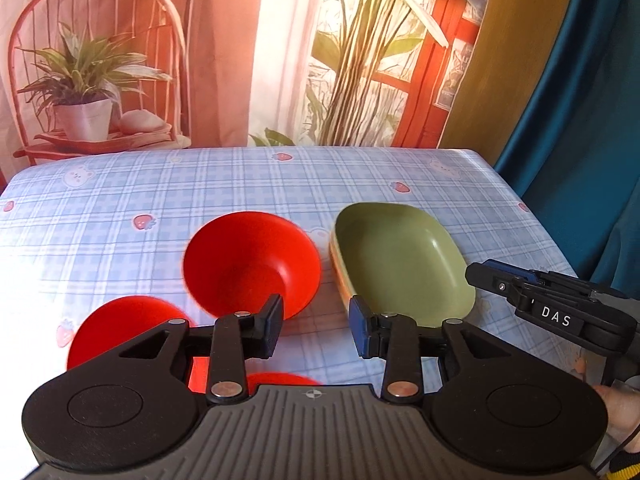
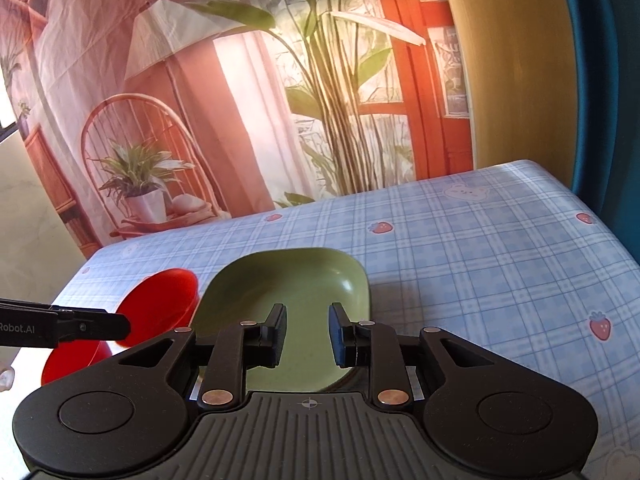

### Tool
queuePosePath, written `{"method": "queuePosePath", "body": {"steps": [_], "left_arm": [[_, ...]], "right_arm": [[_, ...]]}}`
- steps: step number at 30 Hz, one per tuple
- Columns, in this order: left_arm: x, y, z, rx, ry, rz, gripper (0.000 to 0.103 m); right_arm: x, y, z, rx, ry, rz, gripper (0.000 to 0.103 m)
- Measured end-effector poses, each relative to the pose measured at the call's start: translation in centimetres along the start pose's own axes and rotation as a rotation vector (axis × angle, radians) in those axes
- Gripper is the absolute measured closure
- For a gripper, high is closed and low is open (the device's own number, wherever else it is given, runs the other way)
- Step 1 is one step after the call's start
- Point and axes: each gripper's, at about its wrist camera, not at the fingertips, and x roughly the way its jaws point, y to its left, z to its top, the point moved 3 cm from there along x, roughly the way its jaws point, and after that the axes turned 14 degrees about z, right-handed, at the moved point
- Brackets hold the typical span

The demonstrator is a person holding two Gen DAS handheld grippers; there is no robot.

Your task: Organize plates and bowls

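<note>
A green squarish plate lies on the checked tablecloth; its side shows stacked rims beneath it. It also shows in the right wrist view. A red bowl is tilted up beside it on the left, blurred; the right wrist view shows it too. Another red bowl sits nearer left, and a third red rim peeks under my left gripper. My left gripper is open and empty, with one finger just in front of the tilted bowl. My right gripper is open and empty above the green plate's near part.
The table has a blue checked cloth with strawberry prints. A printed backdrop hangs behind it and a blue curtain stands at the right. The right gripper's side shows by the plate's right edge.
</note>
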Motion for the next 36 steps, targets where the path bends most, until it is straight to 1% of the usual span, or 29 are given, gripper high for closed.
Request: {"method": "queuePosePath", "body": {"steps": [8, 14, 21, 26, 31, 36], "left_arm": [[-2.7, 7.9, -0.6, -0.071, -0.017, 0.123, 0.065], [-3.3, 12.0, -1.4, -0.122, -0.019, 0.163, 0.065], [-2.8, 14.5, -2.2, -0.172, -0.018, 0.166, 0.065], [-1.5, 15.6, -3.4, -0.216, 0.006, 0.145, 0.065], [-0.1, 16.0, -5.0, -0.251, 0.036, 0.098, 0.066], [0.5, 16.1, -6.2, -0.277, 0.025, 0.077, 0.066]], "right_arm": [[-0.2, 3.9, 0.0, -0.063, 0.031, 0.034, 0.080], [0.8, 7.0, 0.3, -0.124, 0.061, 0.062, 0.080], [2.7, 9.7, 0.3, -0.166, 0.101, 0.087, 0.080], [4.0, 10.7, -0.6, -0.165, 0.148, 0.091, 0.080], [5.5, 11.9, -1.1, -0.166, 0.181, 0.099, 0.080], [7.5, 13.8, -1.3, -0.196, 0.216, 0.108, 0.080]]}}
